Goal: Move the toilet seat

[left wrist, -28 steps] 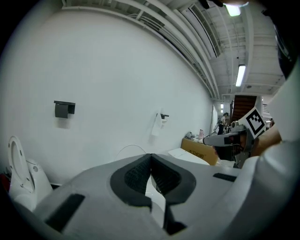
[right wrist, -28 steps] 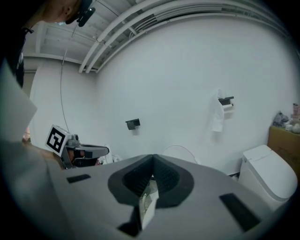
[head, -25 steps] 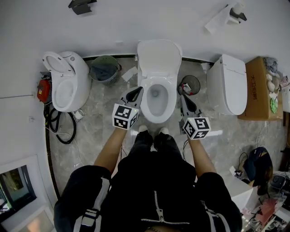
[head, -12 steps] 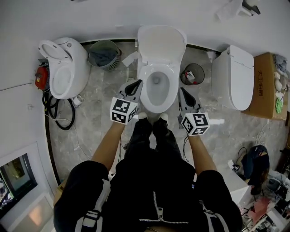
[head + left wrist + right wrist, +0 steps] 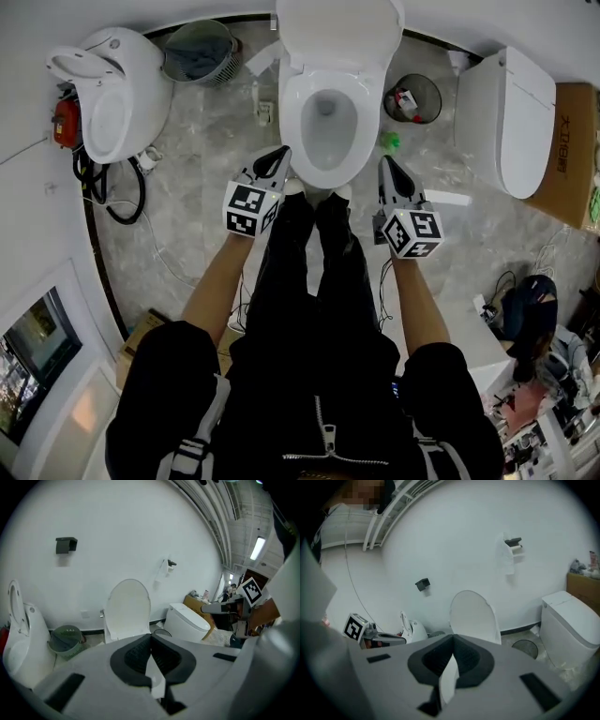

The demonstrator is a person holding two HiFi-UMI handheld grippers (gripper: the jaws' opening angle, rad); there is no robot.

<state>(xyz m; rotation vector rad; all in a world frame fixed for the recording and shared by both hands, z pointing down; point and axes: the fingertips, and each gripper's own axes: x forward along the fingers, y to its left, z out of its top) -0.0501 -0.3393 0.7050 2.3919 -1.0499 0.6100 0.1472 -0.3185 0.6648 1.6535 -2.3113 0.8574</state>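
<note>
The middle white toilet [image 5: 323, 122] stands straight ahead with its lid [image 5: 337, 28] raised against the wall. That upright lid [image 5: 127, 609] also shows in the left gripper view, and the same lid [image 5: 473, 616] in the right gripper view. My left gripper [image 5: 279, 156] hangs at the bowl's front left, shut and empty. At the front right, my right gripper [image 5: 386, 165] is also shut with nothing in it. Neither touches the toilet. The jaws of both meet in their own views, left gripper [image 5: 151, 638] and right gripper [image 5: 453, 640].
A second toilet [image 5: 108, 94] with its lid up stands at the left, beside a green basket [image 5: 197, 47] and a black hose [image 5: 105, 195]. A closed toilet [image 5: 511, 117], a small bin [image 5: 412, 98] and a cardboard box [image 5: 572, 141] are at the right. My shoes touch the bowl's front.
The head camera has tipped down and nearer, so the toilets have slid up the frame. Both grippers have stayed shut, flanking the front of the bowl.
</note>
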